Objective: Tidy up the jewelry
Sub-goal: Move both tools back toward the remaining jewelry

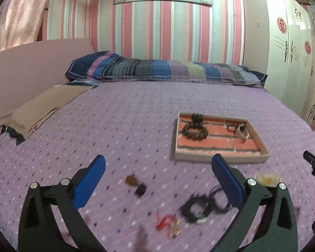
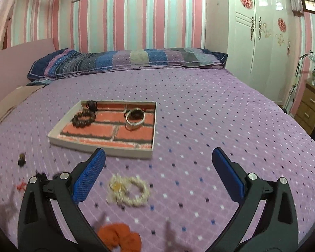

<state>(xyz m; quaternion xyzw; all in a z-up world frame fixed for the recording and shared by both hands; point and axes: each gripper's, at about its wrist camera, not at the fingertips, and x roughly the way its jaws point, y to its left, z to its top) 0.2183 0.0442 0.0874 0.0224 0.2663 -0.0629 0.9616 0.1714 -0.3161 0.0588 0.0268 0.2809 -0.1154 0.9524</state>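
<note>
both grippers hang over a purple dotted bed (image 2: 199,105), jaws spread wide with nothing between the pads. the left gripper (image 1: 158,180) looks down on loose pieces lying on the bedspread: a small brown and black bit (image 1: 136,183), a black cord tangle (image 1: 201,209), a red string with gold ends (image 1: 168,225) and a pale bead item (image 1: 267,178) partly hidden behind its right finger. the right gripper (image 2: 158,173) hangs above a pearl bracelet (image 2: 129,191), with an orange scrunchie (image 2: 119,236) nearer the camera. farther up the bed sits a shallow tray (image 2: 98,147) with a brick-pattern lining; in it lie a brown bead bracelet (image 2: 84,118), a dark bead cluster (image 2: 91,105) at the far left corner, and a silver bangle (image 2: 135,119) with a black band (image 2: 136,113) on it. a striped pillow (image 2: 126,59) lies at the head
</note>
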